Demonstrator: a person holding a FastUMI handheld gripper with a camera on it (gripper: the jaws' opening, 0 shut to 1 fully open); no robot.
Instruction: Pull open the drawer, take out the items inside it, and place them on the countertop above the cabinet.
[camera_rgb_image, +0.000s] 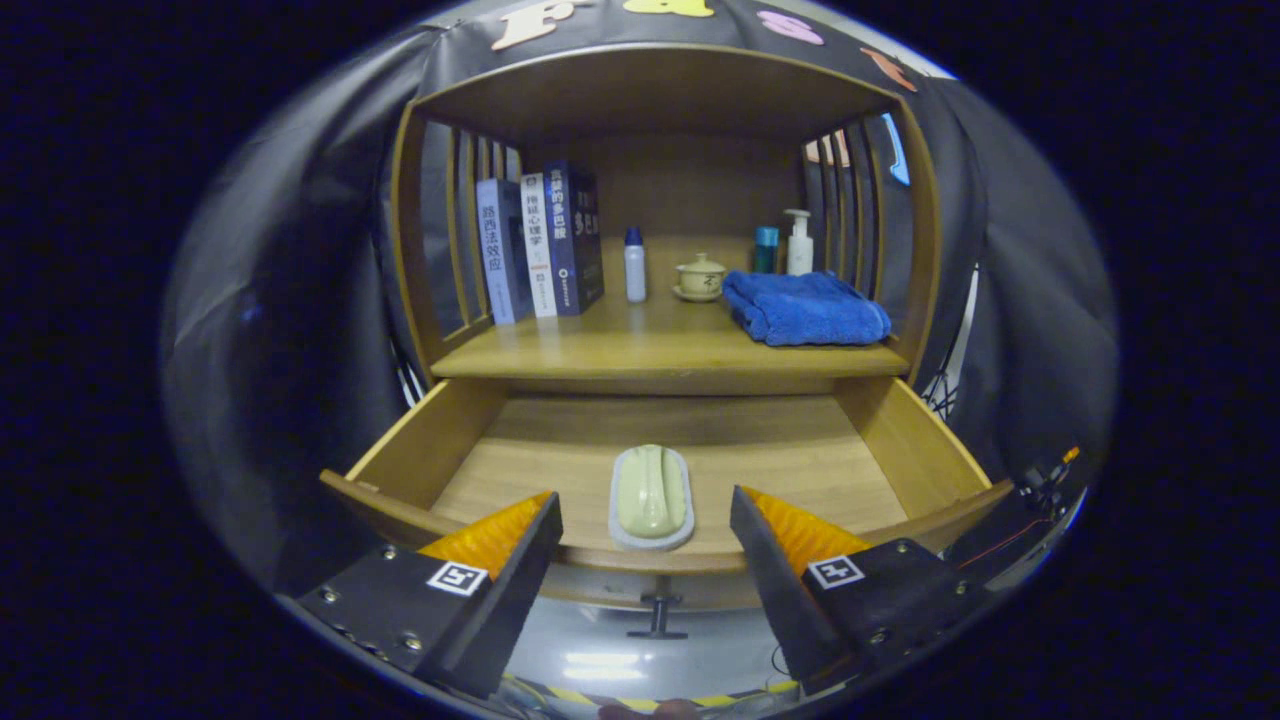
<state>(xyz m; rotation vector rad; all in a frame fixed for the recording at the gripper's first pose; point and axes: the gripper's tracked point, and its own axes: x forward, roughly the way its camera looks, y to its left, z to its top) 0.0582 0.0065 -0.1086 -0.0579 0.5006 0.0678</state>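
Note:
The wooden drawer (900, 440) stands pulled open below the cabinet's countertop (640, 350). Inside it, near the front wall, lies a pale green soap bar on a grey oval dish (652, 497). My gripper (645, 505) is open above the drawer's front edge, with its fingertips on either side of the dish and clear of it. Nothing is held between the fingers. The drawer's dark handle (657, 615) shows below the front panel, between the fingers.
On the countertop stand three books (540, 245) at the left, a small white bottle (635, 265), a lidded cup on a saucer (700, 277), a folded blue towel (805, 308) at the right, and a teal bottle (766, 249) and pump bottle (799, 243) behind it.

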